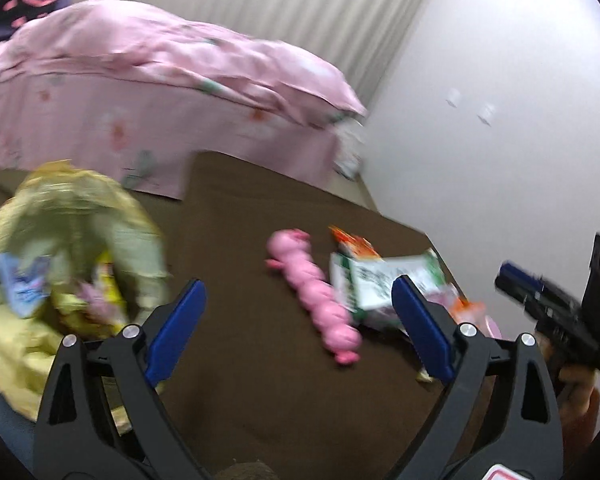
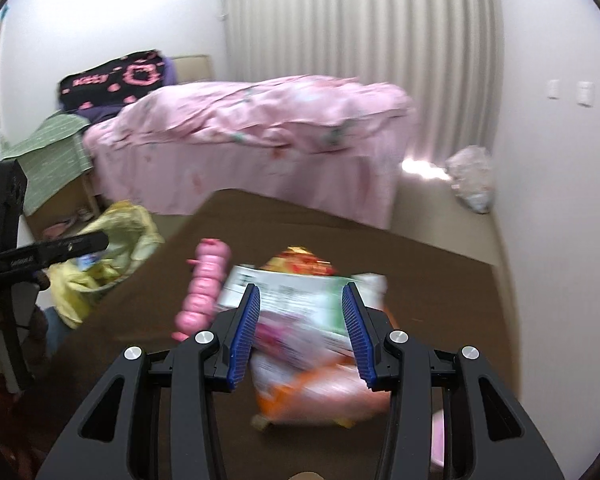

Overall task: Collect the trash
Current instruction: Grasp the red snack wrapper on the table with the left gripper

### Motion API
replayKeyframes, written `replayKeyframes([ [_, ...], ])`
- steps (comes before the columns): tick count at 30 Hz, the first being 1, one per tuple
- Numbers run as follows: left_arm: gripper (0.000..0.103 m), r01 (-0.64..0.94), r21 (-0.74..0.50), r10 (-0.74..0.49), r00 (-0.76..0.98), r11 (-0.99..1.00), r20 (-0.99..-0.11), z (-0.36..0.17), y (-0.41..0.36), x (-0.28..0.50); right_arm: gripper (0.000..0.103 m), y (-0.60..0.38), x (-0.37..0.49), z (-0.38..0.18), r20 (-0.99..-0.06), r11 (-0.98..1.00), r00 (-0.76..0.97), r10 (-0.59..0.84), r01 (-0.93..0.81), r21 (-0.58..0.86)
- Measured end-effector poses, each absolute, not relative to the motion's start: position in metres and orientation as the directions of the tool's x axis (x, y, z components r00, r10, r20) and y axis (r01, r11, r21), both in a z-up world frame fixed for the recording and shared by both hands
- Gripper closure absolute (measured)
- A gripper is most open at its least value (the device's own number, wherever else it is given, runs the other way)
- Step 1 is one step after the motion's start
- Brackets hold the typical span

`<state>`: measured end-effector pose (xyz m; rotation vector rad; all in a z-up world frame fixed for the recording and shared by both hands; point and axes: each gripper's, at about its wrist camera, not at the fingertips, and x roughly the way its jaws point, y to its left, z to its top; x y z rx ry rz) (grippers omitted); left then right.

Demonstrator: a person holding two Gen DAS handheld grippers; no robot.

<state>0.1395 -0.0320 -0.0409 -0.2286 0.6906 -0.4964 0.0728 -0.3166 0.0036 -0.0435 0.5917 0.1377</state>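
Observation:
A yellow trash bag [image 1: 40, 264] stands open at the left of a brown rug [image 1: 260, 380], with wrappers inside. It also shows in the right wrist view [image 2: 112, 252]. A pile of snack wrappers [image 1: 384, 284] lies on the rug beside a pink caterpillar toy [image 1: 324, 300]. My left gripper [image 1: 300, 328] is open and empty above the rug. My right gripper [image 2: 300, 340] is open, its jaws either side of the green-and-white wrapper [image 2: 300, 296] and an orange-pink wrapper [image 2: 324, 392]. The toy lies just left [image 2: 204, 288].
A bed with pink covers [image 2: 252, 140] stands behind the rug. A green-covered bedside stand [image 2: 48, 160] is at left. A white plastic bag [image 2: 472, 180] lies by the right wall. The right gripper shows at the left wrist view's right edge [image 1: 556, 312].

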Motion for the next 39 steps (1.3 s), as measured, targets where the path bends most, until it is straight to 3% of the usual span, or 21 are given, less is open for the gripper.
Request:
replayKeyframes([
  [8,0.014,0.549,-0.301,-0.611,0.559,0.779,-0.56,-0.049,-0.106,0.138,0.062,-0.386,0.04,-0.016,-0.574,0.998,0.818,0.047,-0.01,0.067],
  [16,0.014,0.676,-0.182,-0.62,0.491,0.715,-0.612,-0.045,-0.178,0.182,0.062,-0.39,0.02,-0.028,-0.576,0.998,0.816,0.057,-0.024,0.066],
  [19,0.014,0.718,-0.187,-0.621,0.405,0.67,-0.671,-0.054,-0.205,0.216,0.062,-0.386,0.017,-0.033,-0.584,0.997,0.808,0.078,-0.047,0.069],
  [21,0.024,0.712,-0.169,-0.568,0.368,0.681,-0.737,-0.07,-0.218,0.236,0.062,-0.383,0.014,-0.035,-0.584,0.995,0.806,0.095,-0.068,0.068],
  [22,0.03,0.709,-0.164,-0.547,0.354,0.686,-0.759,-0.075,-0.22,0.24,0.062,-0.38,0.012,-0.036,-0.584,0.995,0.806,0.102,-0.08,0.064],
  [28,0.03,0.686,-0.219,-0.552,0.31,0.693,-0.775,-0.09,-0.195,0.215,0.062,-0.362,0.012,-0.038,-0.578,0.985,0.8,0.159,-0.166,0.042],
  [39,0.03,0.658,-0.288,-0.577,0.274,0.696,-0.77,-0.087,-0.159,0.159,0.062,-0.341,0.037,-0.037,-0.591,0.983,0.788,0.171,-0.176,0.05],
])
